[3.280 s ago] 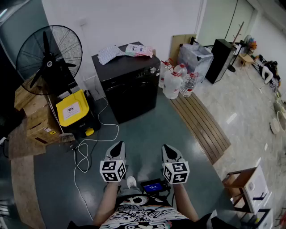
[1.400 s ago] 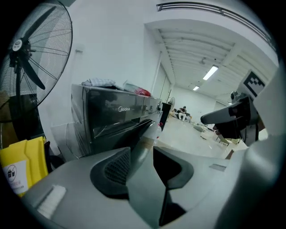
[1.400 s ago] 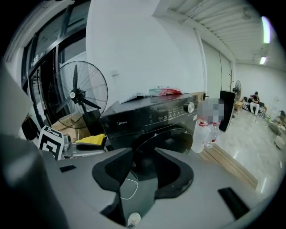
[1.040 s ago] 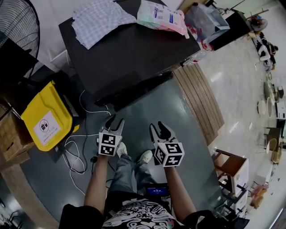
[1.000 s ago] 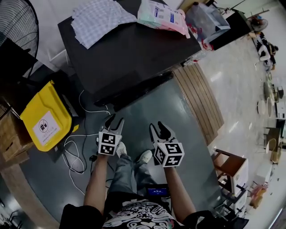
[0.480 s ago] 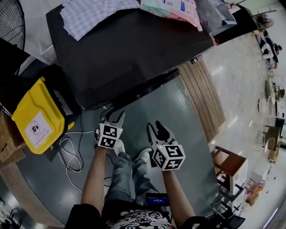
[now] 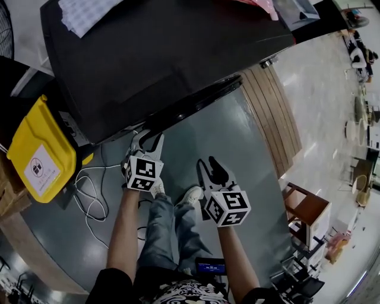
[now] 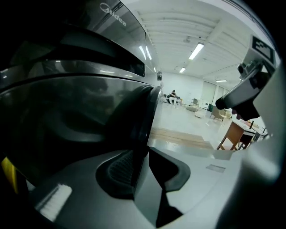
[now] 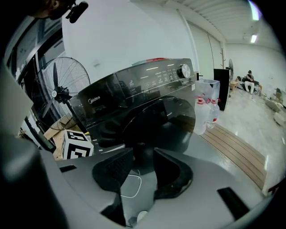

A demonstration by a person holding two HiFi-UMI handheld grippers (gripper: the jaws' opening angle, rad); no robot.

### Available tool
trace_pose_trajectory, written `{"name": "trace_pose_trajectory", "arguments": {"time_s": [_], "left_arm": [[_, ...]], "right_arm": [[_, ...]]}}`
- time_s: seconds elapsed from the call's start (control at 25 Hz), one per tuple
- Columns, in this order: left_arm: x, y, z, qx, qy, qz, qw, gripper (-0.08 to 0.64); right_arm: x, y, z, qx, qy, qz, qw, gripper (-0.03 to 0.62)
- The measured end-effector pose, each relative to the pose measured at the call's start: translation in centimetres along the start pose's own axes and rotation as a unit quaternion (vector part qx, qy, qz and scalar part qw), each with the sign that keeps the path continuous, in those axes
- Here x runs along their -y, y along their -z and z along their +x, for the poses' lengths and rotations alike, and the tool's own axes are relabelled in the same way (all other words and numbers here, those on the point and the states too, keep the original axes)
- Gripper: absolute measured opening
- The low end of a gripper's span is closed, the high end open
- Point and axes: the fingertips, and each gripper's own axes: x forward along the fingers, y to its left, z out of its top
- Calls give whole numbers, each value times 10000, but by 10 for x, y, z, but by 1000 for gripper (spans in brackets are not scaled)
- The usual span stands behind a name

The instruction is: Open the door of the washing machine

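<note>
At washer front, low down: both grippers point forward and down at the machine, with the person's shoes (image 7: 193,193) on the floor below them.
Washing machine (image 7: 166,53): black front-loader. Its top fills the upper head view, and a checked cloth (image 7: 89,10) lies on the far left of it.
Door (image 8: 144,112): round, dark, bulging from the front panel. It sits against the front, not swung out.
Left gripper (image 7: 148,138): at the left end of the door as the head view has it. Jaws are closing, and the door's rim sits between the pads (image 8: 118,172) and fills the gap.
Right gripper (image 7: 209,165): beside the left one, over bare floor, apart from the machine. Jaws are spread with nothing between them; the door shows only beyond the gap.
Control knob (image 9: 182,70): top right of the panel.
Yellow-lidded unit (image 7: 35,160): on the floor just left of the washer.
White cable (image 7: 89,190): loops on the floor between that unit and the person's left arm.
Wooden slat platform (image 7: 270,113): on the floor right of the washer.
Water bottles (image 9: 208,112): stand at the washer's right side.
Fan (image 9: 56,94): left of the washer.
</note>
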Motion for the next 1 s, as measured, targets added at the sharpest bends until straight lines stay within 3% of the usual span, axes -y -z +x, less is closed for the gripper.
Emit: {"name": "trace_pose_trajectory", "arguments": {"time_s": [0.56, 0.76, 1.0], "left_arm": [[6, 6, -7, -317, -117, -103, 9994, 77], [57, 15, -14, -484, 580, 55, 9971, 67], [117, 20, -16, -298, 1154, 252, 9926, 89]], "right_arm": [[-7, -10, 2, 48, -25, 58, 10000, 141], [-8, -9, 3, -58, 0, 50, 10000, 141], [-5, -1, 7, -161, 265, -110, 9995, 162]]}}
